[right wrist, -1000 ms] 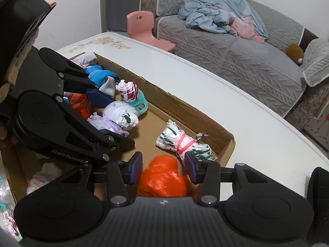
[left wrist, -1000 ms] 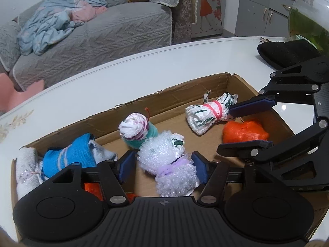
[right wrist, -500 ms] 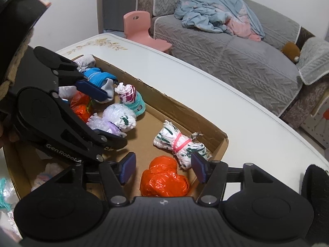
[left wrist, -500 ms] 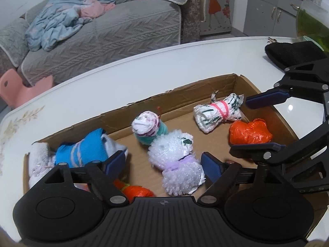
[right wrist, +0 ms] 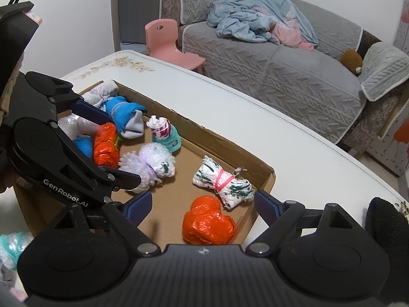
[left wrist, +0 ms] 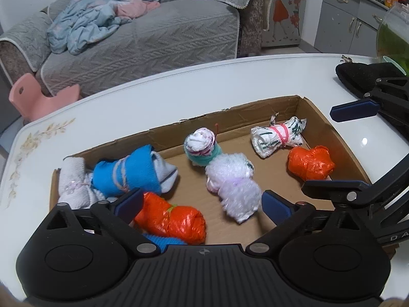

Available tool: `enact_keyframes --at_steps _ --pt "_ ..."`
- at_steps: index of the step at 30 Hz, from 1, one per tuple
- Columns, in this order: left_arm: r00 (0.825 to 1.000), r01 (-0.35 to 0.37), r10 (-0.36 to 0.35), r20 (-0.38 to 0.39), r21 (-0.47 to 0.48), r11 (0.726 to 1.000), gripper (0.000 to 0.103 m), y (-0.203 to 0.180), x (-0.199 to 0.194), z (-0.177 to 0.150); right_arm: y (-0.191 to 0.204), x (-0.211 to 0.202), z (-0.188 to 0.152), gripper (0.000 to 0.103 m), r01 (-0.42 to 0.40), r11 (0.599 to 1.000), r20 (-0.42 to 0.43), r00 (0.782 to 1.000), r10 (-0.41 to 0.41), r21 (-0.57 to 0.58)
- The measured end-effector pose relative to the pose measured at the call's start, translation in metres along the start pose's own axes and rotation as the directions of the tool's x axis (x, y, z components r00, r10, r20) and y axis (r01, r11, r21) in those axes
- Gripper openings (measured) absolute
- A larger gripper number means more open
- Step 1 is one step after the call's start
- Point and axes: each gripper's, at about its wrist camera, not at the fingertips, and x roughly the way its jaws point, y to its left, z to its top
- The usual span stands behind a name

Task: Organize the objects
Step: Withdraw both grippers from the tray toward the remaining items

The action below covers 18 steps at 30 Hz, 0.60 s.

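Cardboard box point(left wrist: 163, 138) on white bench point(left wrist: 153, 97), holds tied bundles. Right end: orange bag bundle point(right wrist: 208, 221) just beside white-green bag with pink band point(right wrist: 223, 180). Middle: bubble-wrap bundle point(left wrist: 234, 183) touching white roll in teal sock point(left wrist: 202, 147). Left end: blue sock roll point(left wrist: 127, 172), white fuzzy roll point(left wrist: 72, 183) in the corner, second orange bundle point(left wrist: 173, 217) (partly under the left tool).

Left gripper point(left wrist: 202, 204) above box, jaws wide, nothing held. Right gripper point(right wrist: 203, 203) over the orange bag bundle, jaws wide, empty too.

Grey sofa point(right wrist: 281, 64) with blue blanket point(right wrist: 255, 18) behind bench, pink chair point(right wrist: 168, 43) beside it.
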Motion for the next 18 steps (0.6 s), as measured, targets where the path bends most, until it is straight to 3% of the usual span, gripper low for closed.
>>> enact_keyframes --at_steps 10,18 --pt "0.999 -0.012 0.014 0.048 -0.042 0.999 0.102 0.001 -0.039 -0.014 0.006 -0.018 -0.007 0.095 0.028 0.997 0.004 1.0 -0.029 0.078" --pt "0.995 -0.001 0.01 0.102 -0.09 0.996 0.102 -0.002 -0.076 -0.045 0.022 -0.044 -0.026 0.099 0.083 0.985 0.012 0.996 -0.086 0.151"
